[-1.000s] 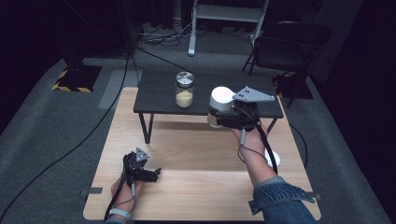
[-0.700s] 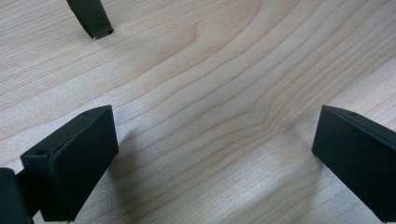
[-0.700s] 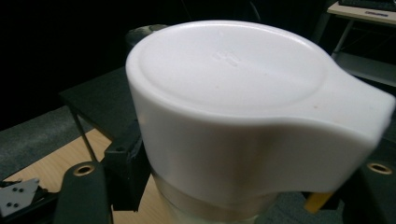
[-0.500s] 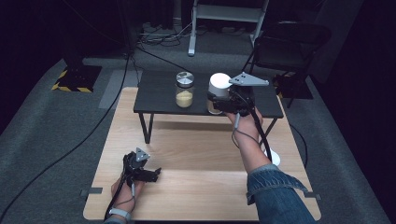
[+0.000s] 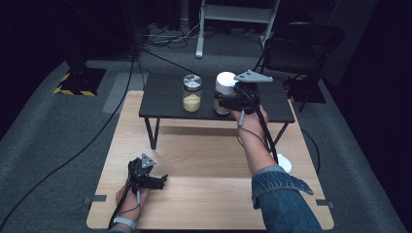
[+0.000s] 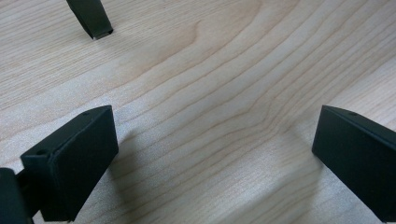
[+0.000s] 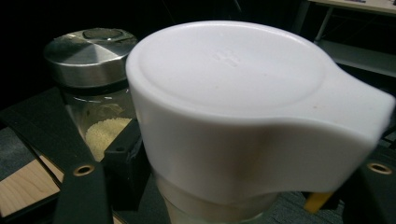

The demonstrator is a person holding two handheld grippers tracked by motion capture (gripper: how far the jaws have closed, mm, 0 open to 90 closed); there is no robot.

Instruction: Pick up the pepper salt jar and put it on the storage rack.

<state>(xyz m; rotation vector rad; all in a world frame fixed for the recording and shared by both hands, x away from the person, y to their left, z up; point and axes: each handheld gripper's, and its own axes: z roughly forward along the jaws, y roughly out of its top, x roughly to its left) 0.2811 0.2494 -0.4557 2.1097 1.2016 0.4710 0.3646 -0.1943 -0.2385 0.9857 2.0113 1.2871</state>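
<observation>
A jar with a white lid (image 5: 225, 82) stands at the middle of the small black table (image 5: 165, 104), just right of a glass jar with a metal lid (image 5: 192, 93) that holds pale grains. My right gripper (image 5: 227, 103) is shut on the white-lidded jar below its lid. In the right gripper view the white lid (image 7: 233, 93) looms large, one black jaw presses the jar's left side, and the metal-lidded jar (image 7: 93, 88) sits close behind. My left gripper (image 5: 151, 179) rests open on the wooden board (image 5: 204, 160), its jaws (image 6: 210, 140) wide apart over bare wood.
The black table stands on thin legs (image 6: 91, 18) at the far end of the wooden board. A small white round object (image 5: 285, 163) lies on the board right of my right forearm. Cables, a chair and a metal stand crowd the dark floor beyond.
My right gripper has carried the white-lidded jar forward from above the table's front edge to a spot beside the metal-lidded jar. The left gripper has stayed still.
</observation>
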